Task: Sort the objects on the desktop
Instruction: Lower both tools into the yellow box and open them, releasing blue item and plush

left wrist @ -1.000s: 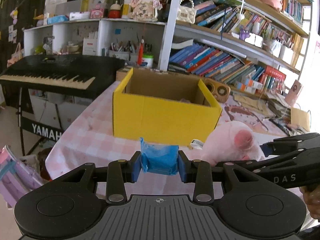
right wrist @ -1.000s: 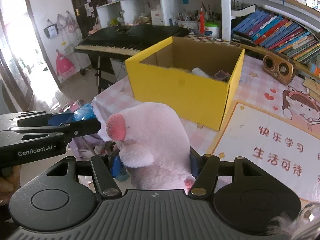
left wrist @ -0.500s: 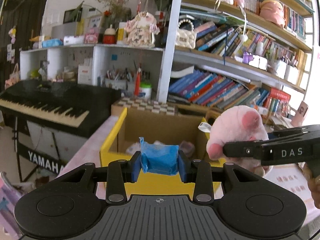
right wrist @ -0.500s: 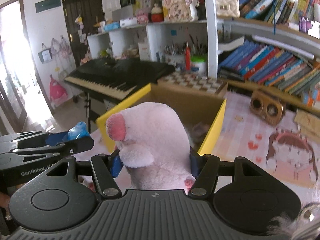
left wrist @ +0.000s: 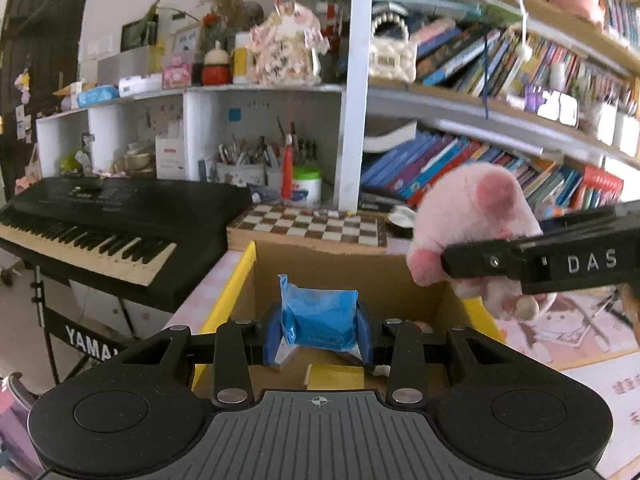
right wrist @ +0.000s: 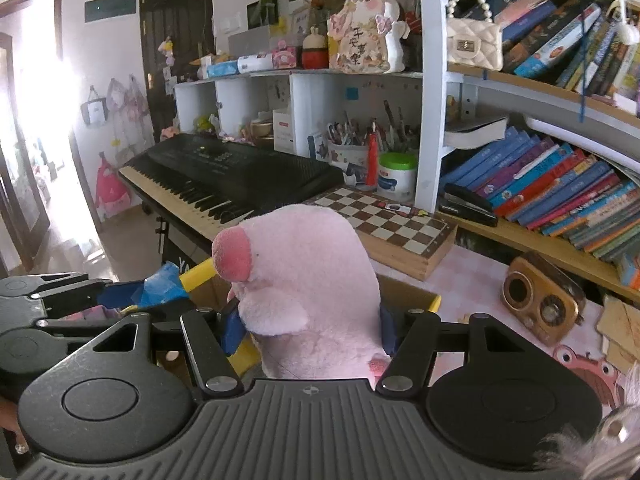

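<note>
Both grippers loaded above the yellow cardboard box (left wrist: 236,280)

The left gripper (left wrist: 319,330), held level over the box's open top, pinches a crinkly blue plastic packet (left wrist: 318,318); to its right, the right gripper (right wrist: 310,330) clamps a fuzzy pink plush toy (right wrist: 308,280) near the box's right edge.

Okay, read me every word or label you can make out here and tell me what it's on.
"DAS": on the right gripper, which holds the pink plush toy.
"YAMA", cut off: on the keyboard stand.
"平安事" then one unclear character: on the ornament.
Book spines and tub label: too small to read.
</note>
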`<state>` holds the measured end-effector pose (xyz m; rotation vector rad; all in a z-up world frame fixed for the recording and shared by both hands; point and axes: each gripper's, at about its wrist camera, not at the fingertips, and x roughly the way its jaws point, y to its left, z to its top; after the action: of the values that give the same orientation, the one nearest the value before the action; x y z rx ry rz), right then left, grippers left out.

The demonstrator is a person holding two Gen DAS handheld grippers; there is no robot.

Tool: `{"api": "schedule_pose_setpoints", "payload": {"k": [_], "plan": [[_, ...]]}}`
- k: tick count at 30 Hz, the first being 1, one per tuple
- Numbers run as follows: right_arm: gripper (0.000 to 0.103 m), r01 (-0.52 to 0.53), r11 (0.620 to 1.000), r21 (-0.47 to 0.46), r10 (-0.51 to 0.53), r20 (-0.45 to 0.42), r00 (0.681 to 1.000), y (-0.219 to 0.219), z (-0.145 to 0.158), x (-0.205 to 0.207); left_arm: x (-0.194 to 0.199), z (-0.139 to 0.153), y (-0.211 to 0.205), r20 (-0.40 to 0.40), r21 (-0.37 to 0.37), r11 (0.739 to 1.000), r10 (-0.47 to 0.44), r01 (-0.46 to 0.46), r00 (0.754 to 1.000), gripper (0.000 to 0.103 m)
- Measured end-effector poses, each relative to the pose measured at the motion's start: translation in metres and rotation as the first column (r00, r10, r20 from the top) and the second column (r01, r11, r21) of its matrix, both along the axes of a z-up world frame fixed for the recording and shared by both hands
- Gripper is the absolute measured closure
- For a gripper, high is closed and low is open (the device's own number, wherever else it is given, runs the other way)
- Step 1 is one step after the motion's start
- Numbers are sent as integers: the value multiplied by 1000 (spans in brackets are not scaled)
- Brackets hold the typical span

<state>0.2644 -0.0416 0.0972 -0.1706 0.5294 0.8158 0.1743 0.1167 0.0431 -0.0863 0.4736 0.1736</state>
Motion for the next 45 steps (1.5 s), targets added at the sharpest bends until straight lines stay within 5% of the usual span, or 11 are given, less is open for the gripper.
{"api": "schedule_pose_setpoints", "payload": {"k": [11,20,24,27,32,41,45], "plan": [[43,-81,993,-84,79,-23,997,43,-34,54,53,-42,-11,-196,29,998,-50,57,979,67],[43,-165,967,-192,150,-88,985,78,-65,82,65,-51,-9,-250,23,998,-48,56,967,66],[43,-190,948,-255,162,-127,979,92,-78,91,67,-52,-8,-251,18,999,-35,41,967,61],[43,-207,932,-297,165,-160,973,100,-84,96,60,-48,-10,-233,52,998,-9,22,973,39],[42,-236,910,-342,183,-179,967,108,-88,100,38,-36,-12,-154,90,996,17,-3,988,26],[24,-216,916,-337,173,-154,973,106,-85,98,14,-25,-2,-115,76,994,87,-79,990,21],[24,-182,933,-310,143,-145,979,99,-80,95,3,-15,0,-85,73,993,99,-93,991,19]]}}
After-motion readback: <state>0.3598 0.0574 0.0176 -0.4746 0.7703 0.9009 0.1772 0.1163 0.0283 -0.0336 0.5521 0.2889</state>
